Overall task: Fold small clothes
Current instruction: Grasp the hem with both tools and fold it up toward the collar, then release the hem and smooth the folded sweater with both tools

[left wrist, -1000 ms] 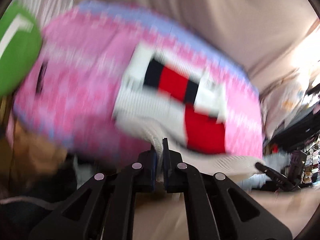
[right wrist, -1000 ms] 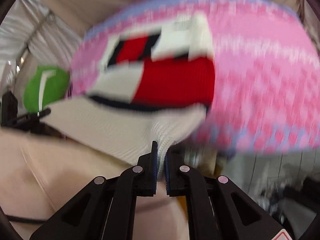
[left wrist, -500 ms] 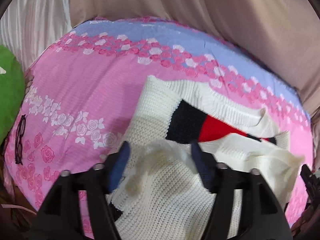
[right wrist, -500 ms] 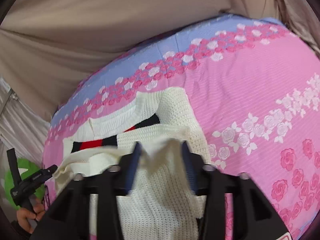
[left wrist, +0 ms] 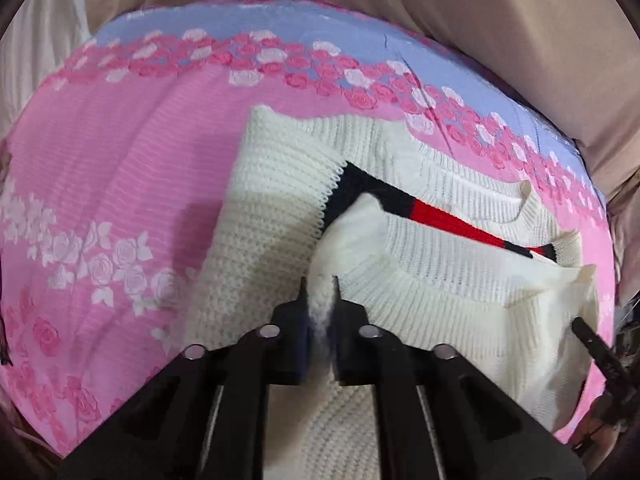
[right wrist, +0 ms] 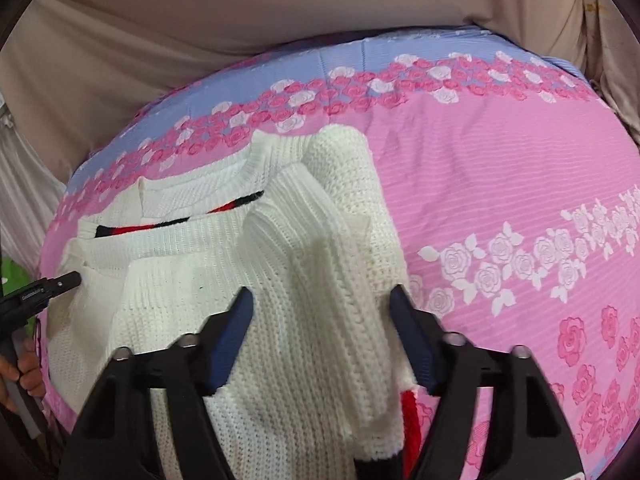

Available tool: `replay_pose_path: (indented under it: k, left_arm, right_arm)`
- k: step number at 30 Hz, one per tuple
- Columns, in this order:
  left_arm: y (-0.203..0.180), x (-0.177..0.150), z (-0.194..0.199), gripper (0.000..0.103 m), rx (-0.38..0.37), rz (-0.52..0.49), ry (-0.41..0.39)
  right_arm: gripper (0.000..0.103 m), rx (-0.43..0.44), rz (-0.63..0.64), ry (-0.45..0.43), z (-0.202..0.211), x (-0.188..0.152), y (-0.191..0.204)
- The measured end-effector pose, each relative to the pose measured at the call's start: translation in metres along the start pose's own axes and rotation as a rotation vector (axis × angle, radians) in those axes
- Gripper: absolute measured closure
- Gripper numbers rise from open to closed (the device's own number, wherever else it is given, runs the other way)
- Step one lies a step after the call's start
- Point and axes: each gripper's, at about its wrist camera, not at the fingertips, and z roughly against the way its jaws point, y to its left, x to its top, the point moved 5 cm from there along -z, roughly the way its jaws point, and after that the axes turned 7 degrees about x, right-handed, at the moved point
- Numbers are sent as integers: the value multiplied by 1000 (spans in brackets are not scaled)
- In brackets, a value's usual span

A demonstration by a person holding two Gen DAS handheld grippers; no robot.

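Note:
A cream knit sweater (left wrist: 276, 208) with a black and red stripe lies folded over on the pink rose-patterned cover (left wrist: 120, 168). My left gripper (left wrist: 319, 292) is shut on a fold of the sweater's cream knit near its left side. In the right wrist view the sweater (right wrist: 320, 264) lies in layers, its ribbed hem folded up toward the collar. My right gripper (right wrist: 322, 304) is open, its jaws wide apart over the sweater's right edge with the knit between them. The tip of the other gripper (right wrist: 60, 280) shows at the sweater's far left.
The cover (right wrist: 500, 184) has a lilac band with roses along the far edge. Beige fabric (left wrist: 500, 20) hangs behind it. A green object (right wrist: 16, 280) shows at the left edge of the right wrist view. A hand (right wrist: 20, 368) holds the other gripper's handle.
Both grippers carried the sweater's lower edge up over the body and set it down. Half a second ago both were open; now the left has shut on the knit again and the right stays open.

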Motion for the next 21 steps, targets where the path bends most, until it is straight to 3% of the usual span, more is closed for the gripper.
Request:
replay_pose_path:
  k: [1, 3, 7, 10, 13, 16, 17, 19, 21]
  left_arm:
    - [2, 2, 12, 96, -17, 21, -26]
    - [6, 7, 39, 97, -51, 54, -65]
    - [21, 34, 90, 97, -77, 125, -162]
    - [29, 65, 84, 96, -48, 145, -179]
    - [21, 79, 32, 96, 30, 106, -108]
    - [10, 71, -35, 93, 109, 47, 13]
    - [11, 68, -40, 93, 120, 47, 21]
    - [13, 65, -32, 88, 118, 63, -16]
    - [16, 59, -7, 69, 151, 65, -46]
  right_arm:
    - [88, 5, -4, 12, 0, 0, 0]
    - [90, 62, -34, -1, 11, 4, 1]
    - [94, 169, -56, -184, 84, 36, 17]
    - [95, 172, -21, -279, 108, 69, 25]
    - [95, 104, -12, -202, 61, 90, 15]
    - [94, 31, -59, 14, -27, 77, -13]
    - [93, 26, -86, 52, -43, 72, -19]
    - [90, 41, -126, 23, -41, 72, -22]
    - [80, 6, -104, -48, -15, 76, -14]
